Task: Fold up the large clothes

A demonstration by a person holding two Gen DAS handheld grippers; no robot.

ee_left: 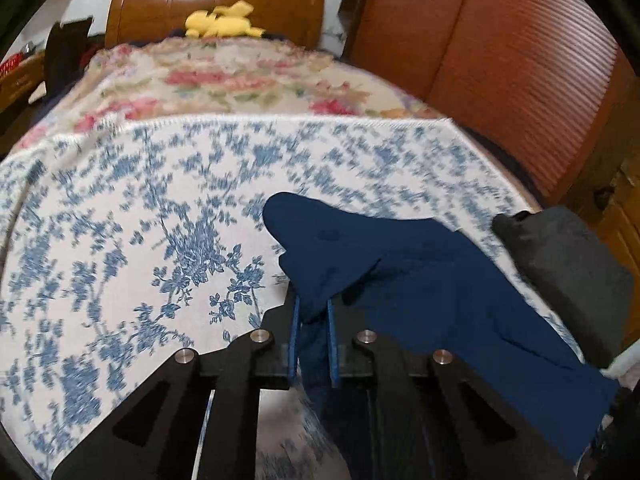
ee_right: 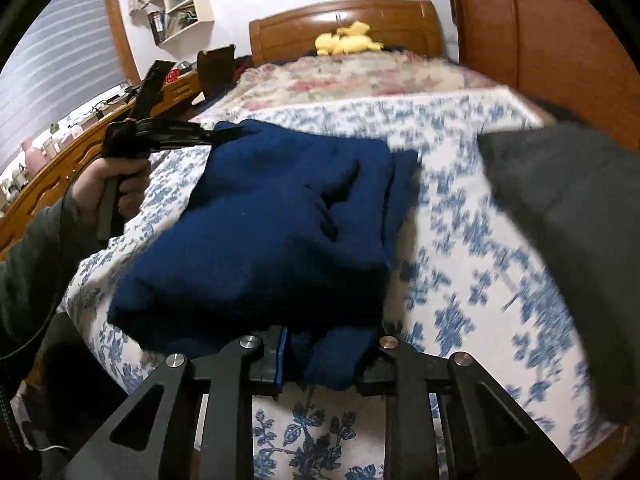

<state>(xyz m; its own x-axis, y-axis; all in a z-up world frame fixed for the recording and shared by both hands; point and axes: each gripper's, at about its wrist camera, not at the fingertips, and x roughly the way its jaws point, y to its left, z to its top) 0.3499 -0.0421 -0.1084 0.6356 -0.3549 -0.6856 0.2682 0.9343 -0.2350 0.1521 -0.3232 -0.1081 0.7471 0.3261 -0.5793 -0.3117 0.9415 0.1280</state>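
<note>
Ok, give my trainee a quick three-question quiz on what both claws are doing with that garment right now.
1. True or false: the left claw is shut on the navy garment.
2. What does the right claw grip? A) the grey folded garment B) the navy garment C) the yellow plush toy
3. Fill in: the navy garment lies on a blue-and-white ____ bedspread.

Key: 1 true; 2 B; 3 floral.
</note>
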